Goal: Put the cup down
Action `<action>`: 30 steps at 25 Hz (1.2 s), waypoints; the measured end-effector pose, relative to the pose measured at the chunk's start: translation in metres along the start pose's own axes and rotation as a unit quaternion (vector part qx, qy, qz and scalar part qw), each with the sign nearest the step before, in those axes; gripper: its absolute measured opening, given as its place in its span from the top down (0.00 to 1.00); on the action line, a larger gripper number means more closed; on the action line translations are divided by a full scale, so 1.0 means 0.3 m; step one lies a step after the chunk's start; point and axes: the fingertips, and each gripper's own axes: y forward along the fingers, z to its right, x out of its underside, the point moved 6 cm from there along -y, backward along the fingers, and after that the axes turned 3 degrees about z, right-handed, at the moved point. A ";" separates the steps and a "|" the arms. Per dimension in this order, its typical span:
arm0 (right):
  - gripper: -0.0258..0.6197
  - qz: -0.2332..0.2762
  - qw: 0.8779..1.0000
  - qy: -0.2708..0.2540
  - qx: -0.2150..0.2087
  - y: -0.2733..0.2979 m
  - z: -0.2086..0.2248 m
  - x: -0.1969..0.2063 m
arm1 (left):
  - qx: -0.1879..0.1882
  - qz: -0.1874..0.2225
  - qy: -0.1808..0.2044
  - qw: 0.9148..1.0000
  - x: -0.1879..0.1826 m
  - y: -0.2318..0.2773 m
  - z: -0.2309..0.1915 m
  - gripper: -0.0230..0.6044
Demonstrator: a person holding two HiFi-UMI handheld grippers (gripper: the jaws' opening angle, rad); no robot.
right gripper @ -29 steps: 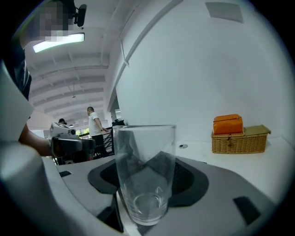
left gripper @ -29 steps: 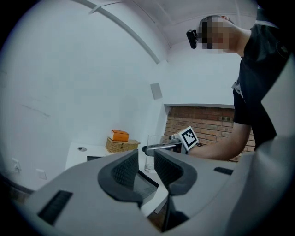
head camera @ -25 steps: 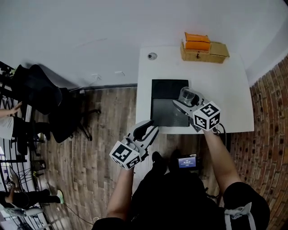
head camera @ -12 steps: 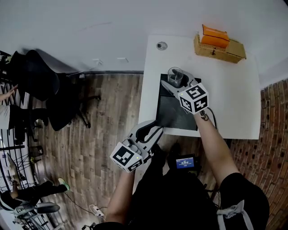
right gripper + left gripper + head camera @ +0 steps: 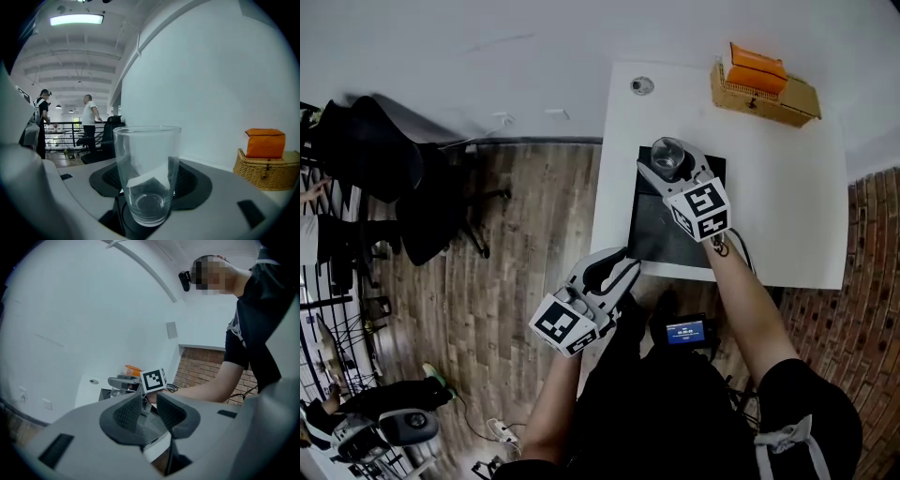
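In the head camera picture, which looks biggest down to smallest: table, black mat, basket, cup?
1. Table
2. Black mat
3. Basket
4. Cup, which looks smallest even if it is nearer the camera.

Wall (image 5: 487, 56): plain white, beyond the right gripper (image 5: 666, 161).
Brick wall (image 5: 872, 309): red-brown, to that gripper's right.
Floor (image 5: 516, 216): grey-brown wood planks, left of the left gripper (image 5: 617, 270).
Surface (image 5: 778, 197): white, rectangular, under the right gripper, set against the white wall.
Office chairs (image 5: 384, 178): black, further left on the floor.
Ceiling light (image 5: 76, 19): long lit panel over an open hall with a black railing (image 5: 65, 125), left of the right gripper.
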 end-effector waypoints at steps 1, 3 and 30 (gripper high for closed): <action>0.52 0.003 1.000 0.001 0.001 -0.003 0.000 0.000 | 0.002 0.001 0.000 1.000 -0.002 0.002 0.002 0.81; 0.52 0.003 1.000 0.004 0.002 -0.004 0.001 0.000 | 0.004 0.001 0.002 1.000 -0.006 0.007 0.007 0.81; 0.49 -0.017 0.993 0.120 -0.010 -0.394 -0.045 0.039 | -0.033 0.032 0.021 0.999 -0.009 -0.101 0.083 0.81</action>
